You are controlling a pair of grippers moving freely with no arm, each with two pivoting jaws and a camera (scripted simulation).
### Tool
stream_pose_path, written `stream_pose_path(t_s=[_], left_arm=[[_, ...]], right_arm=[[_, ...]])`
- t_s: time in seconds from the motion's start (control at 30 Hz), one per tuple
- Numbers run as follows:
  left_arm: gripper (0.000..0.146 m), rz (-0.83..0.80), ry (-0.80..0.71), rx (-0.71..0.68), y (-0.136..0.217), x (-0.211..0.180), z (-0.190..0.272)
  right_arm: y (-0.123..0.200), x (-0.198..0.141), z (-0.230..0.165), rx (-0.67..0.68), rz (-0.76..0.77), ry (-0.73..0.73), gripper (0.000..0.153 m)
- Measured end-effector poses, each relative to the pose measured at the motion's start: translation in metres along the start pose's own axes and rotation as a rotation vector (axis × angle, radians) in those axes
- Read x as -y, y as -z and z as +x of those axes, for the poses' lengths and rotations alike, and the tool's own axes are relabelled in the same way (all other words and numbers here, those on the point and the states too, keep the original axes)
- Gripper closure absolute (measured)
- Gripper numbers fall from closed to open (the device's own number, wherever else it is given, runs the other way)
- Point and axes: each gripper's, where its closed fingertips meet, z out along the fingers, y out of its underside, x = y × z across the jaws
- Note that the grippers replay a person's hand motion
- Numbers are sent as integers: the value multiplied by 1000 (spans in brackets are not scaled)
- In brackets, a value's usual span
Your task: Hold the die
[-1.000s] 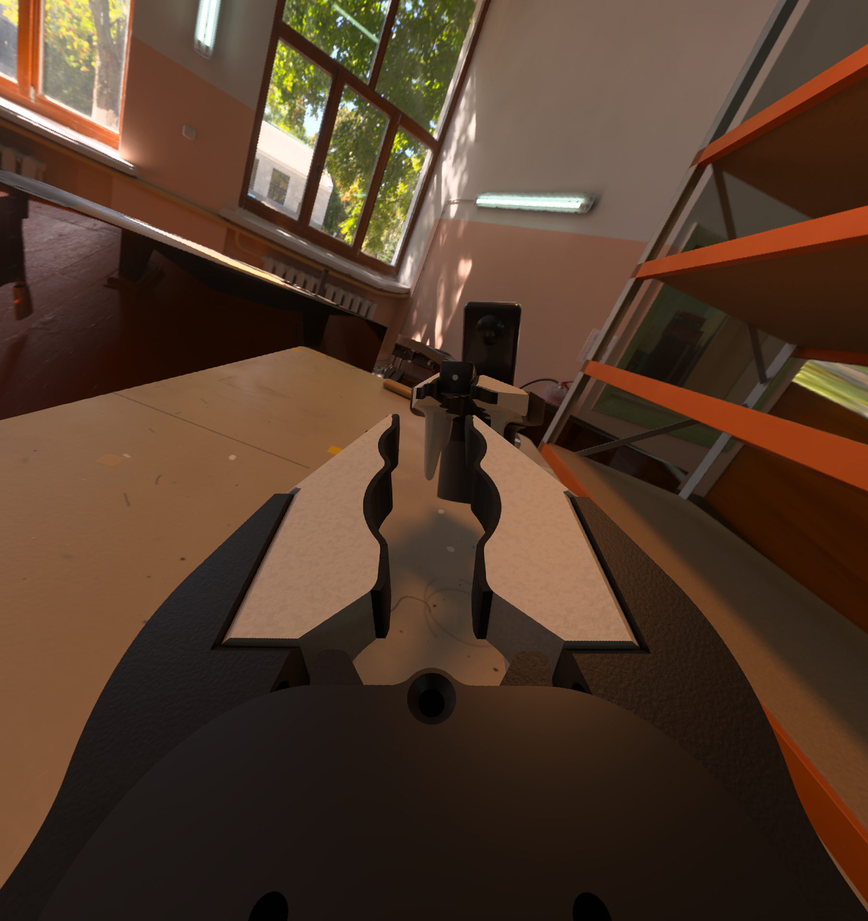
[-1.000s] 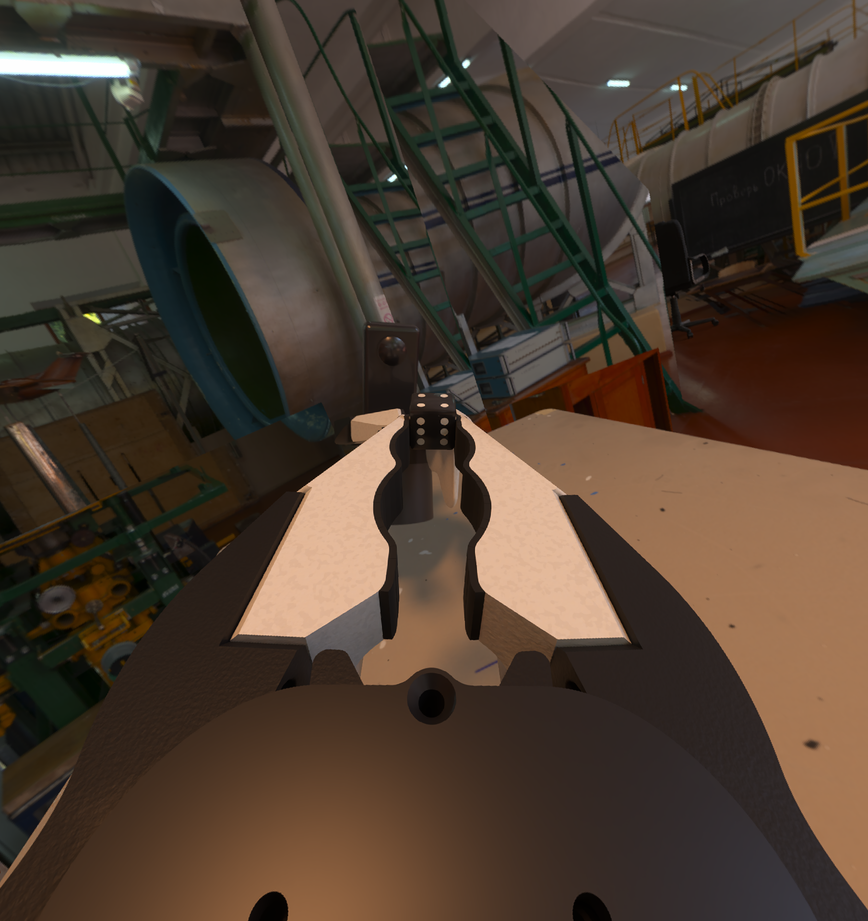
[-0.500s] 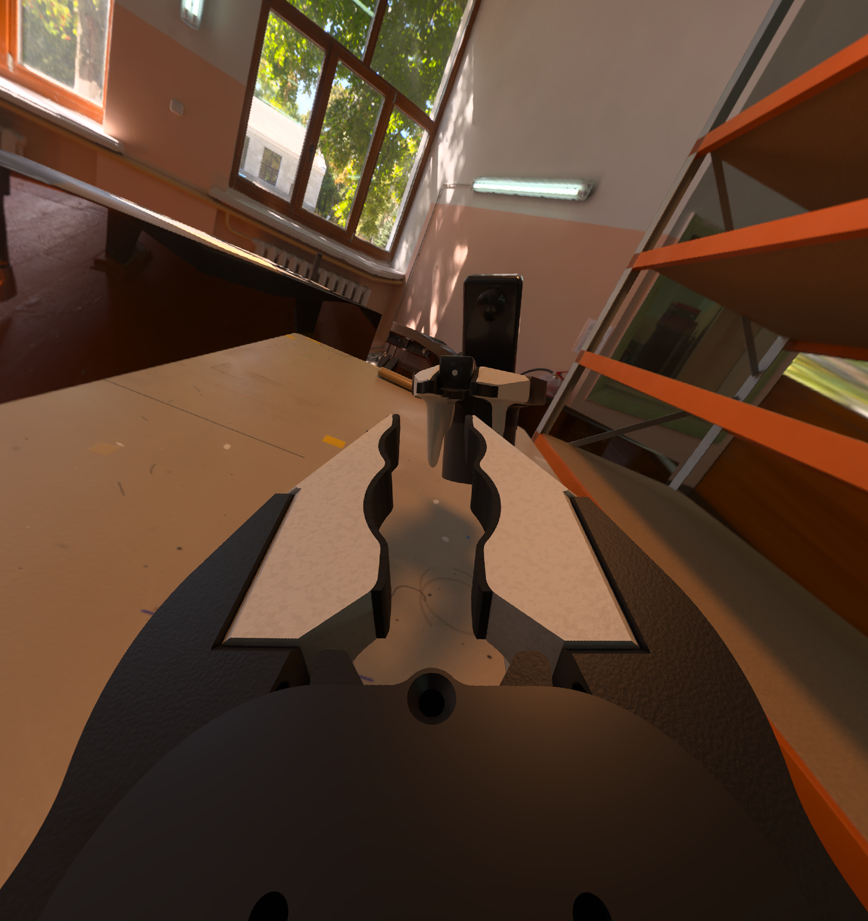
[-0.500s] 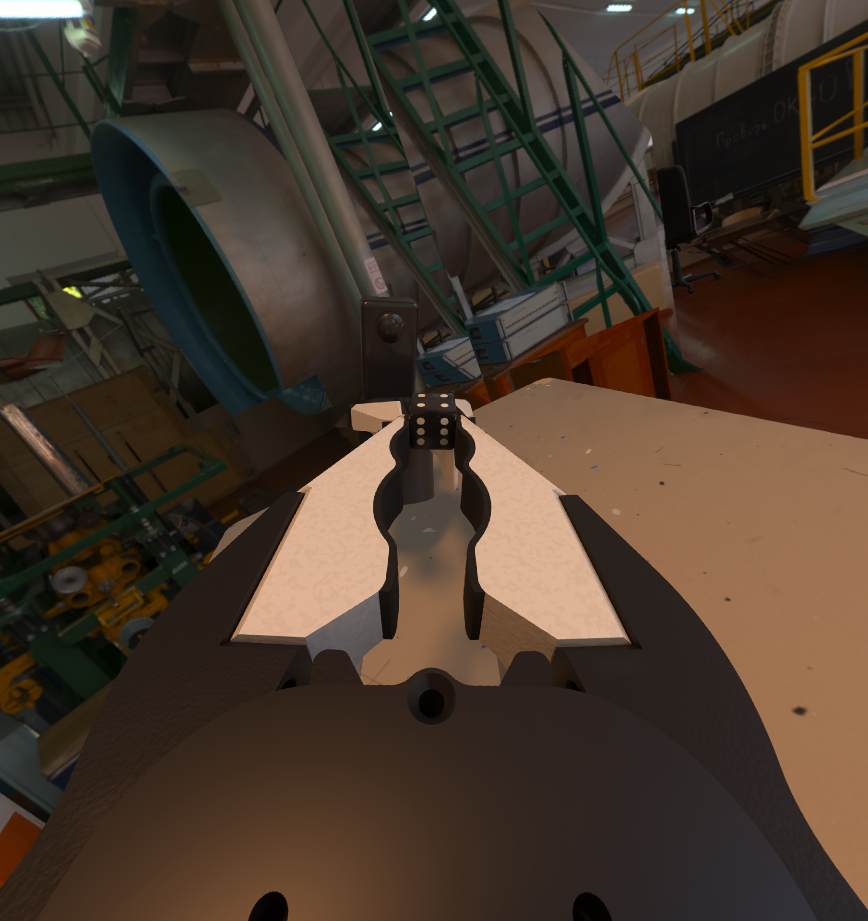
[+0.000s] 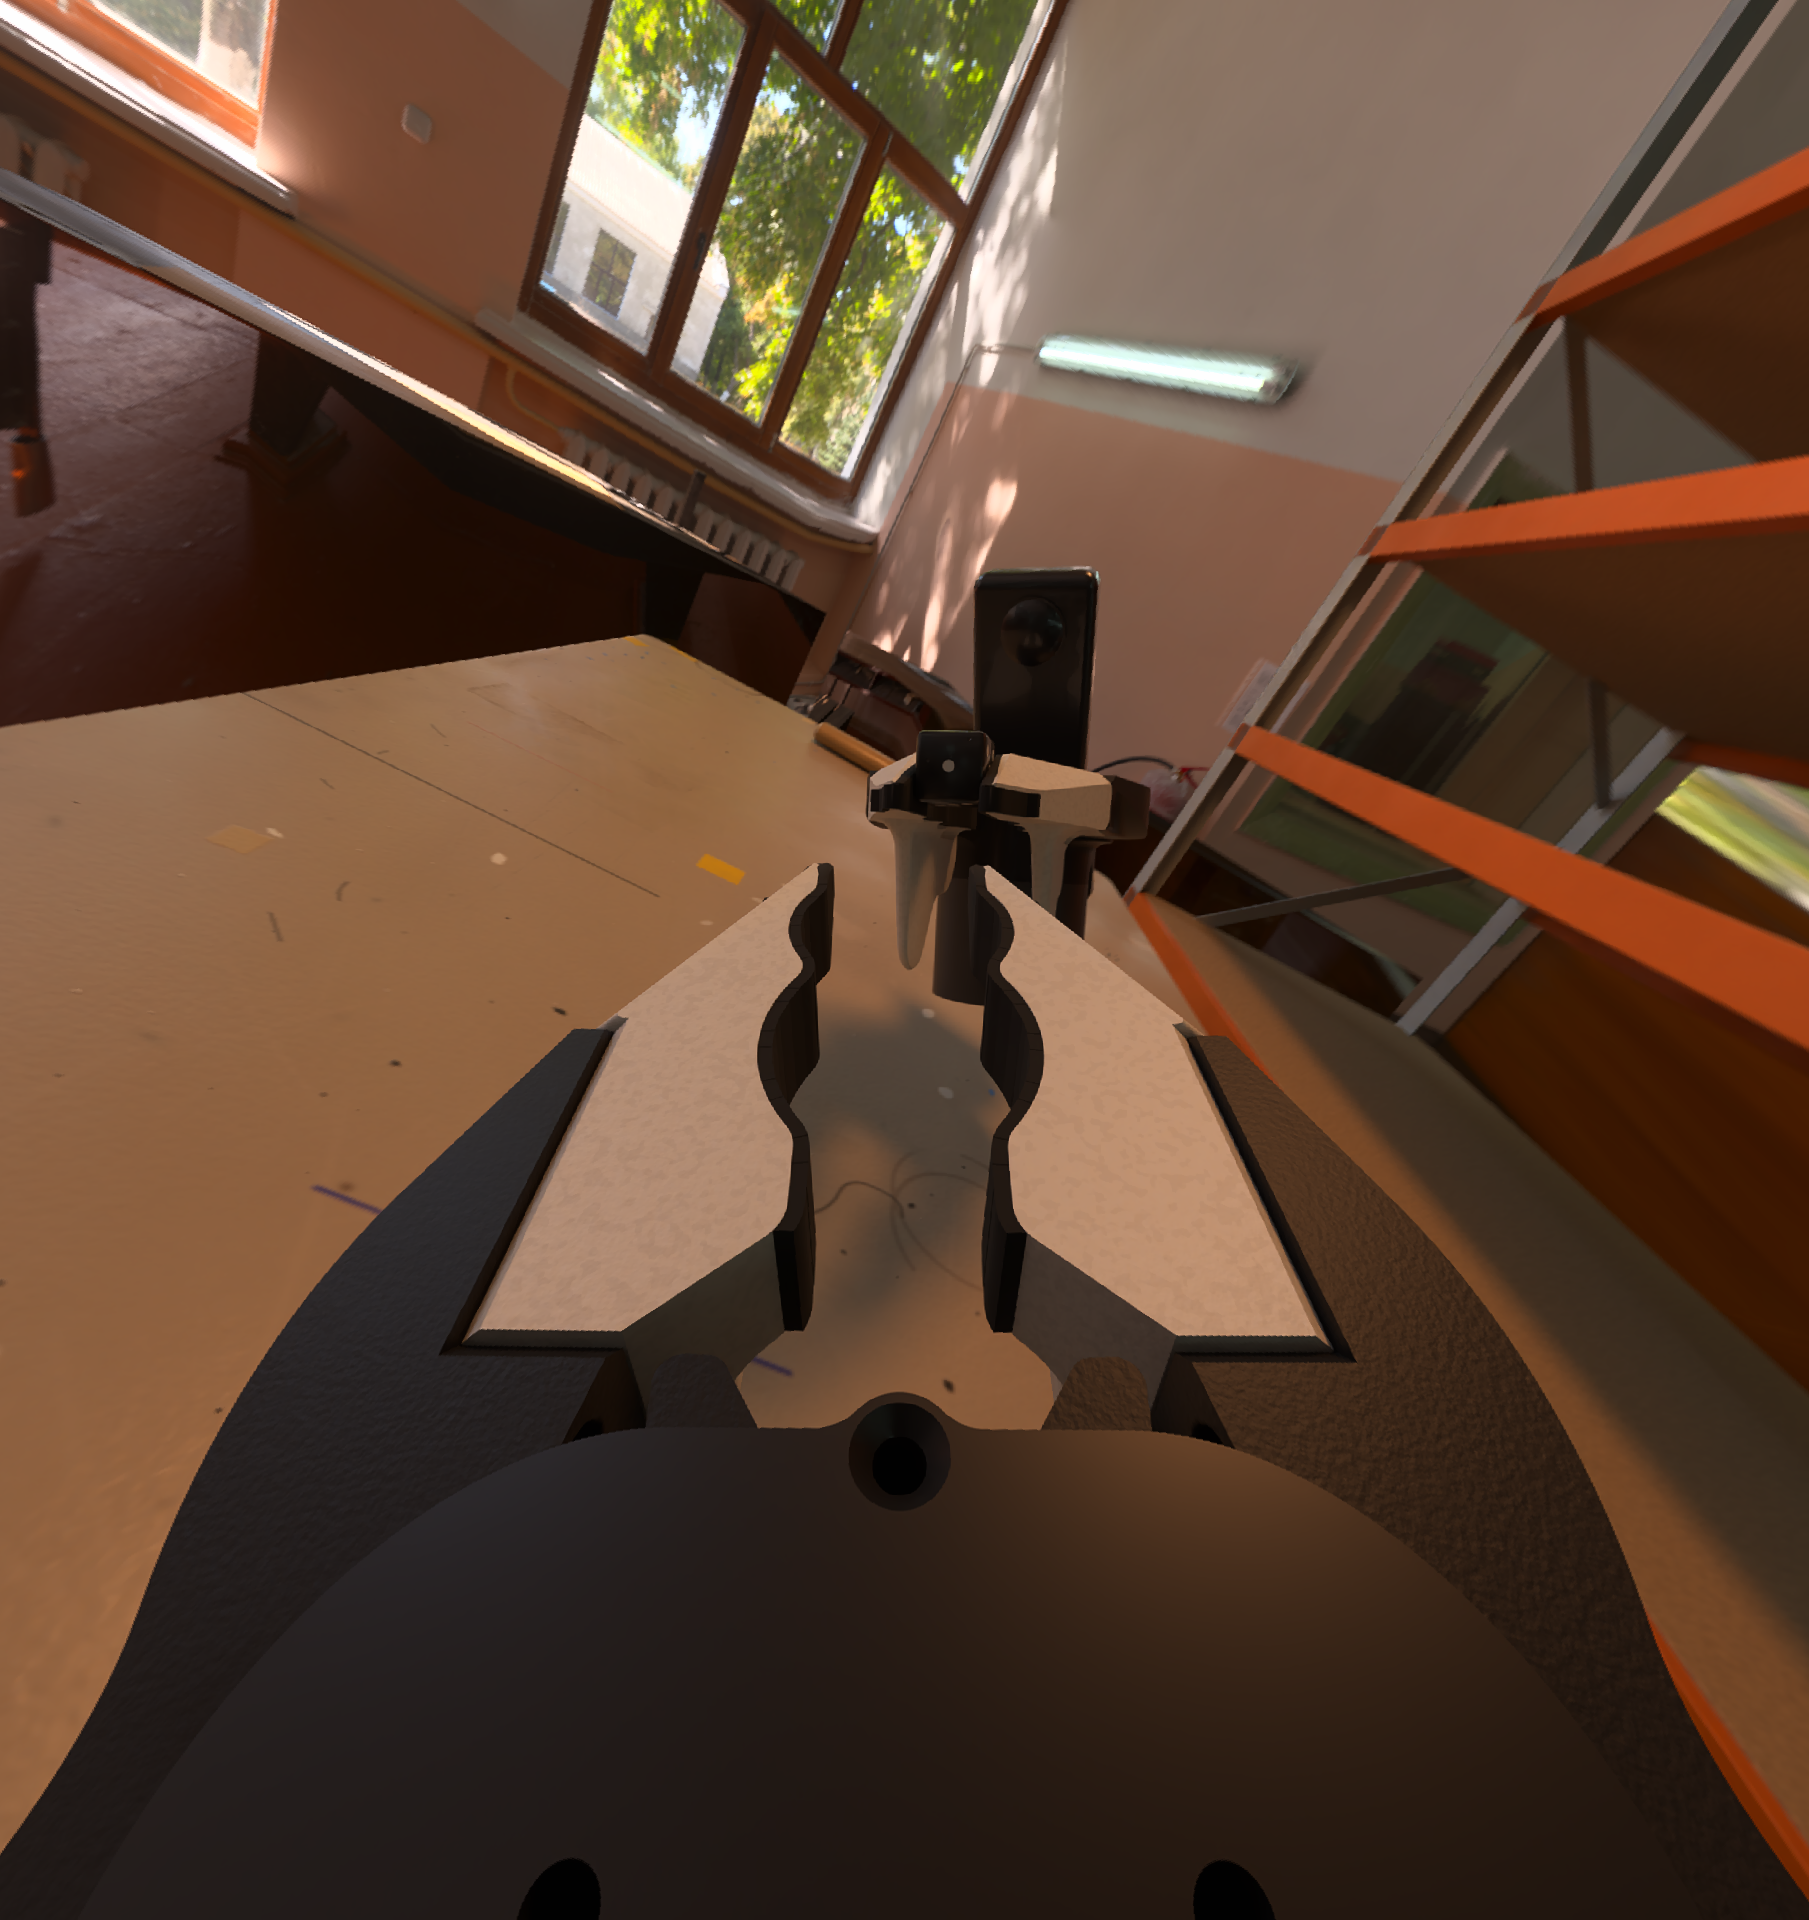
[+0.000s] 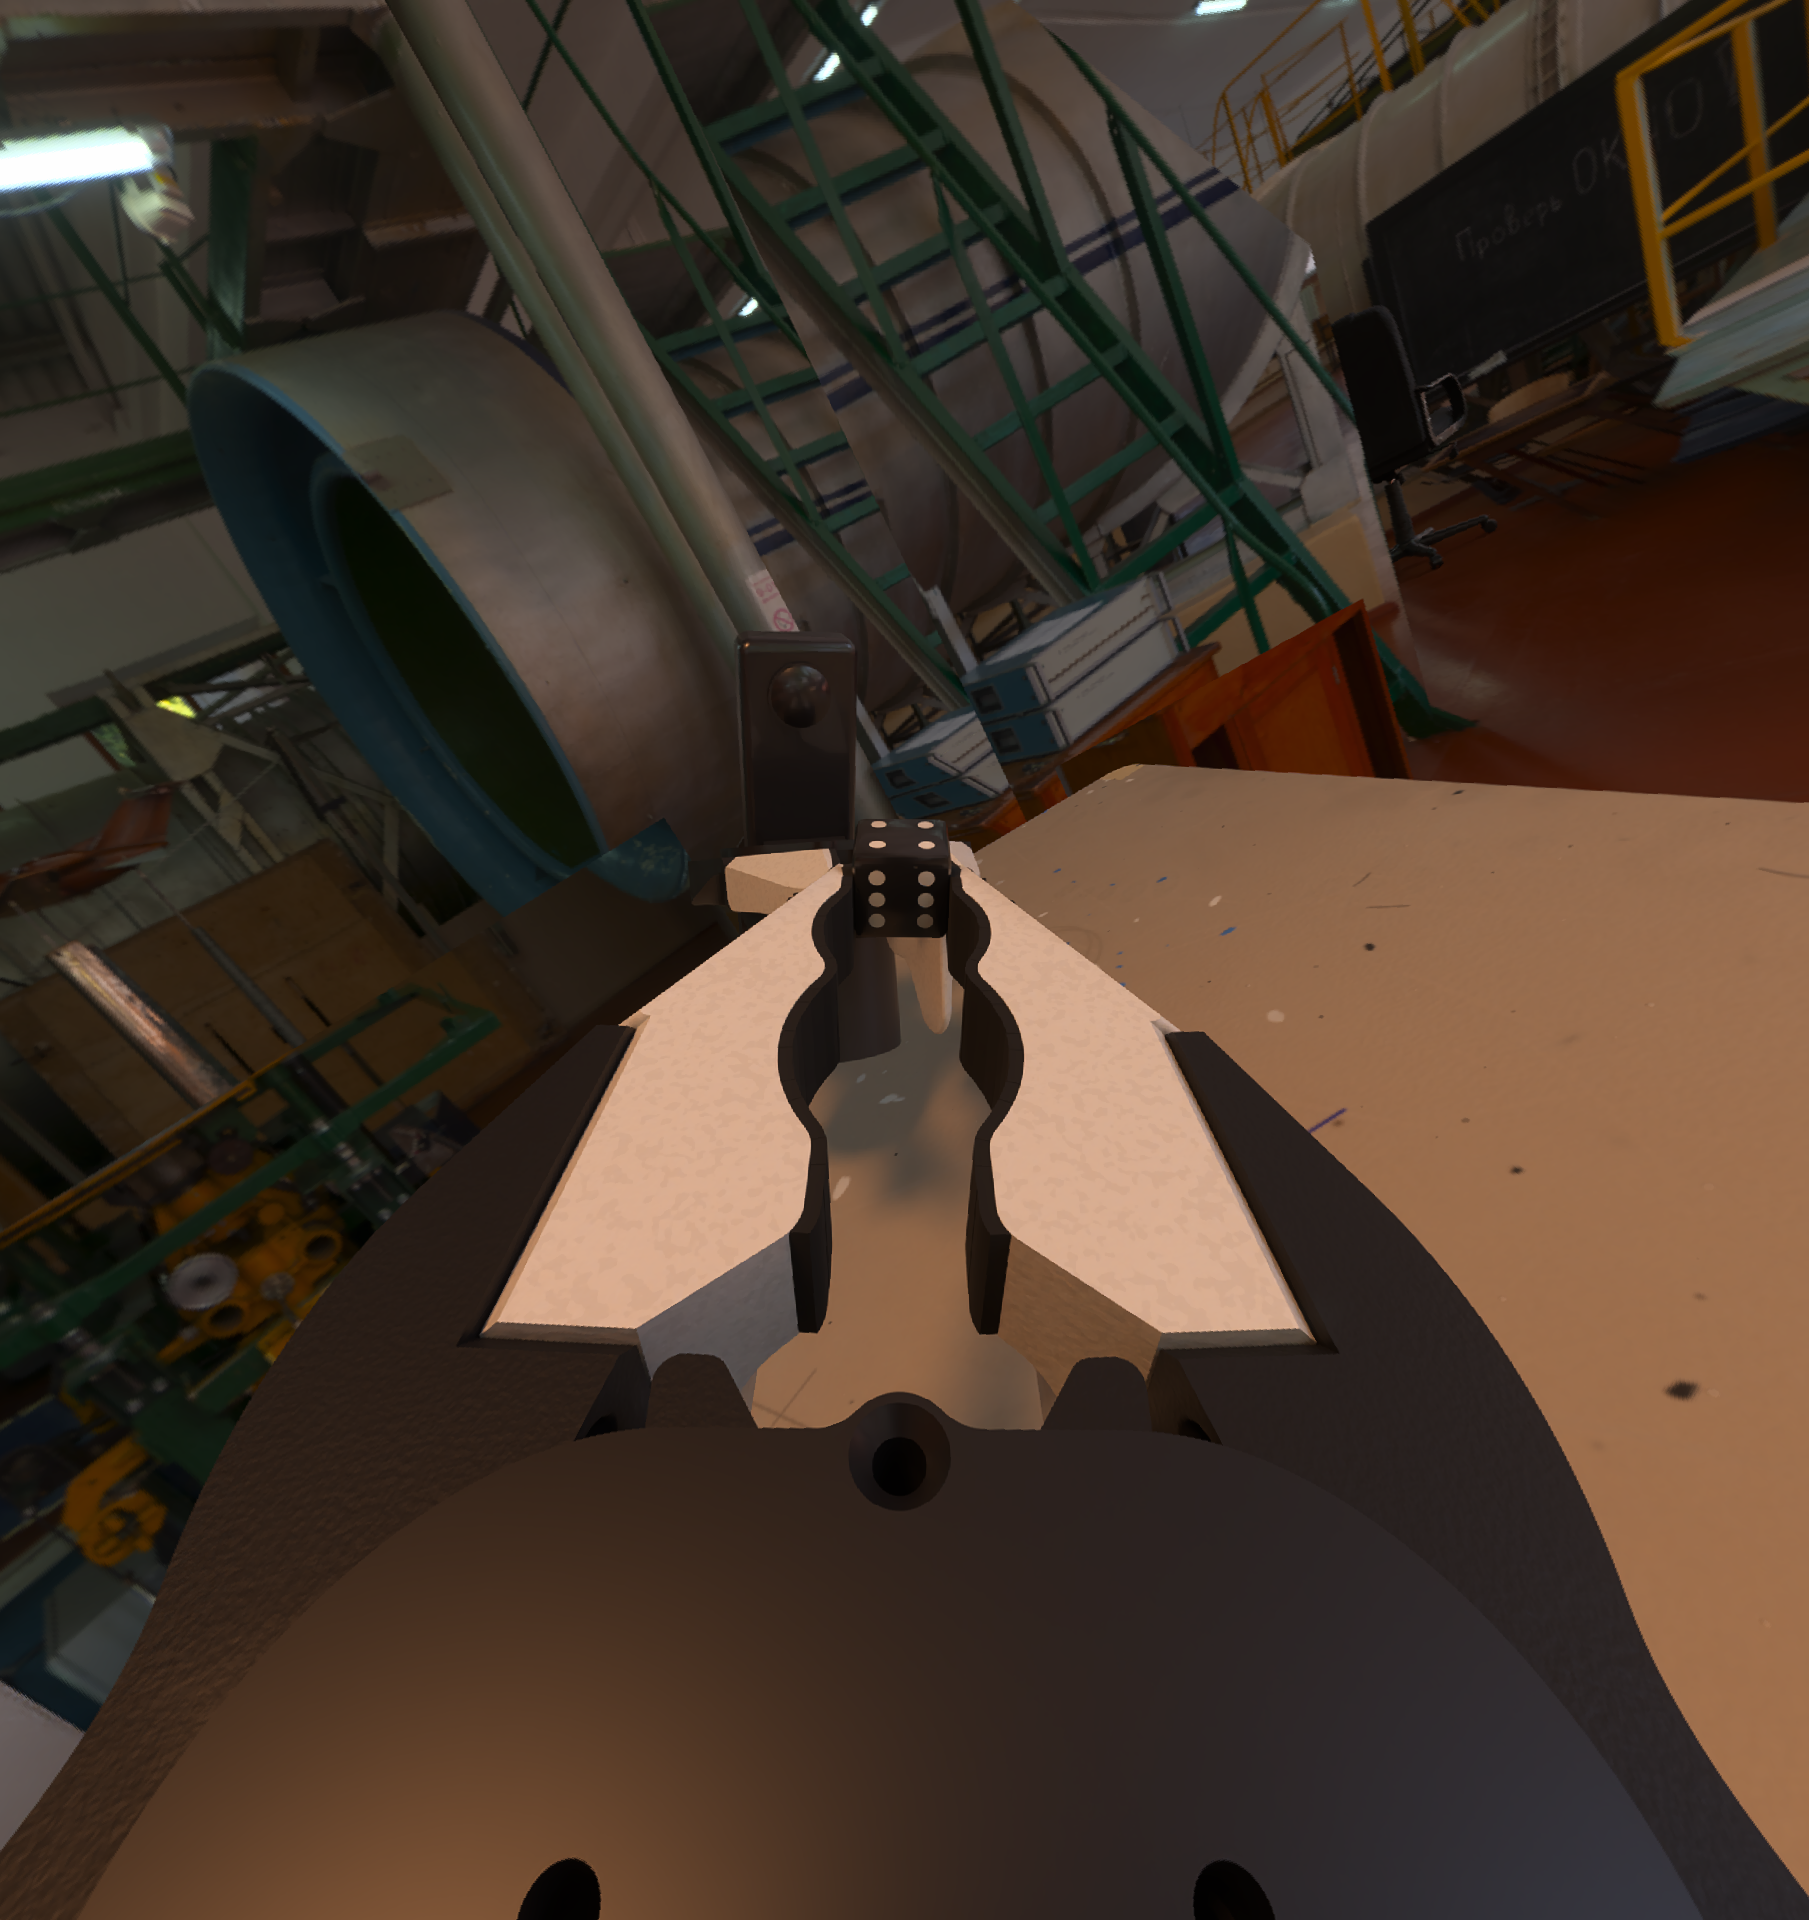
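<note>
Gripping the black die (image 6: 898,879) at its very fingertips, the right gripper (image 6: 898,902) is holding it up off the tan table (image 6: 1502,1039).

Showing white pips on its near and top faces, the die is sitting pinched between the tips of the two pale fingers (image 6: 671,1132), which are closing snugly on its sides. The left gripper (image 5: 905,883) is facing the right one across the table with its jaws standing apart and nothing between them, only the table top (image 5: 256,987) showing through the gap. From the left wrist view the die (image 5: 950,764) is appearing just beyond the left fingertips, raised clear of the table, clamped in the far gripper's tips. Orange shelving (image 5: 1658,540) is running along the right side of that view.
</note>
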Motion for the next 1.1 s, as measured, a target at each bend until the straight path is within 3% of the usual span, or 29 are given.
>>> stream_pose_path(t_s=[0.27, 0.53, 0.77, 0.93, 1.1], left_arm=[[120, -42, -71, 32, 2, -1, 0], [120, -19, 128, -39, -1, -6, -1], [120, -33, 64, -46, 0, -5, 3], [121, -49, -76, -3, 2, -1, 6], [121, -35, -10, -35, 1, -2, 6]], right_arm=[[0, -2, 0, 12, -8, -18, 136], [3, -3, 3, -44, -64, 53, 136], [3, -2, -2, -45, -91, 104, 136], [0, 0, -4, 24, -16, -13, 136], [1, 1, -4, -6, -33, 39, 136]])
